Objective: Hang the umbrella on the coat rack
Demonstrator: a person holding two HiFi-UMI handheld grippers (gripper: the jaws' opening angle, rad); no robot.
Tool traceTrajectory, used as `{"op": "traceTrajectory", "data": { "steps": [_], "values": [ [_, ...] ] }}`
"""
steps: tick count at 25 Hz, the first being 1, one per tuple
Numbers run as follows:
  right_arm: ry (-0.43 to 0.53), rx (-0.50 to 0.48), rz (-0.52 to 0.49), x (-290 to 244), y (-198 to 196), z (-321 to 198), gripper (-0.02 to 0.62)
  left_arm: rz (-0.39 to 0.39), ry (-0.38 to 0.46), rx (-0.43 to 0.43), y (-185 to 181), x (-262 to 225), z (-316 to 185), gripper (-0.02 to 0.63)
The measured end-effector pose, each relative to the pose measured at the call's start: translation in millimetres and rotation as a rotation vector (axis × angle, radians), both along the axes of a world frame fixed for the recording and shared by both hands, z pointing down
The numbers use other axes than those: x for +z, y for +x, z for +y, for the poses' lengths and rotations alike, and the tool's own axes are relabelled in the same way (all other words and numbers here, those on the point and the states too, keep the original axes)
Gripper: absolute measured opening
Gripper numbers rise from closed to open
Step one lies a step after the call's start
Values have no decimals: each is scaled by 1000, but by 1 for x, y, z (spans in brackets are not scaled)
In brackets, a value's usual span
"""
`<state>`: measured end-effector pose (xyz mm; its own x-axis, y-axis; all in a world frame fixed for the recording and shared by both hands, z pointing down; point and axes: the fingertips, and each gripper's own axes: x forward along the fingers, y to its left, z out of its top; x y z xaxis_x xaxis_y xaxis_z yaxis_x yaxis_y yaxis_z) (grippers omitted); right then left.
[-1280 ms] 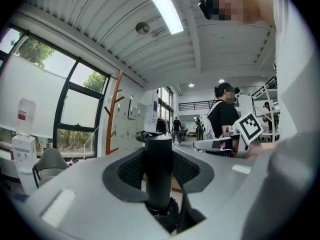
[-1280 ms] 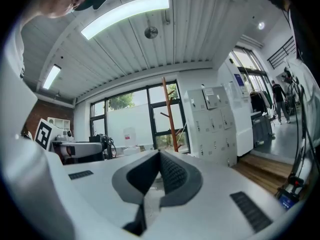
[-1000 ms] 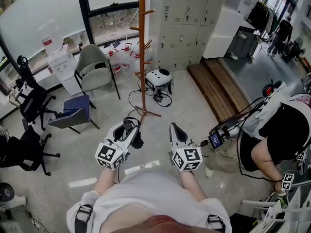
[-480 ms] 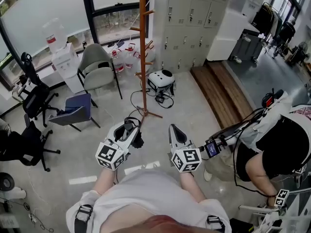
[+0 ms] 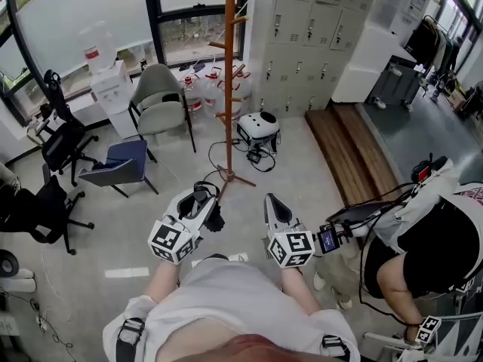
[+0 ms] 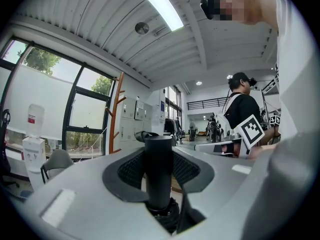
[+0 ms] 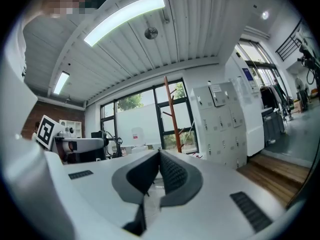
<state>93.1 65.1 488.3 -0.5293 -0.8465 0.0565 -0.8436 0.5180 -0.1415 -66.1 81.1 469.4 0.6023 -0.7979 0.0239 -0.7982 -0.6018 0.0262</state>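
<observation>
Two hand-held grippers are out in front of me, side by side and pointing level. My left hand-held gripper (image 5: pixel 201 202) is clamped on the umbrella (image 6: pixel 158 159). Its dark pads press on the black round handle, which stands up between them. In the head view, the rest of the umbrella is a dark bundle just beside the jaws. My right hand-held gripper (image 5: pixel 273 204) has its jaws together, with nothing in them.

The coat rack (image 5: pixel 229 81) is a tall brown wooden pole with short pegs sticking out. It stands on the floor (image 5: pixel 294 164) ahead of me, well apart from the umbrella. A grey chair (image 5: pixel 158 100) and some lockers (image 5: pixel 309 29) are near it.

I think I am at the carrying step: the umbrella is picked up but not yet hung. Next I need to get closer to the rack and lift my left hand-held gripper up to a free peg. Then I hook the umbrella over the peg before I let go. I cannot clearly see a strap, so I must first find which part will catch on the peg.
</observation>
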Motion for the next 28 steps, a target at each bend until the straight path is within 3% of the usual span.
{"op": "traceTrajectory", "data": {
  "steps": [7,13,20,28],
  "values": [
    [-6,-10,11,9,-3,-32,8,16,3,6,-1,5,-34,149],
    [-11,18,30,16,-11,-89,9,28,3,50,-6,14,-93,150],
    [-19,95,36,14,-35,-176,9,18,-6,162,-22,16,-187,149],
    [-9,190,23,8,-61,-269,8,-17,72,303,-40,-6,-287,149]
  ]
}}
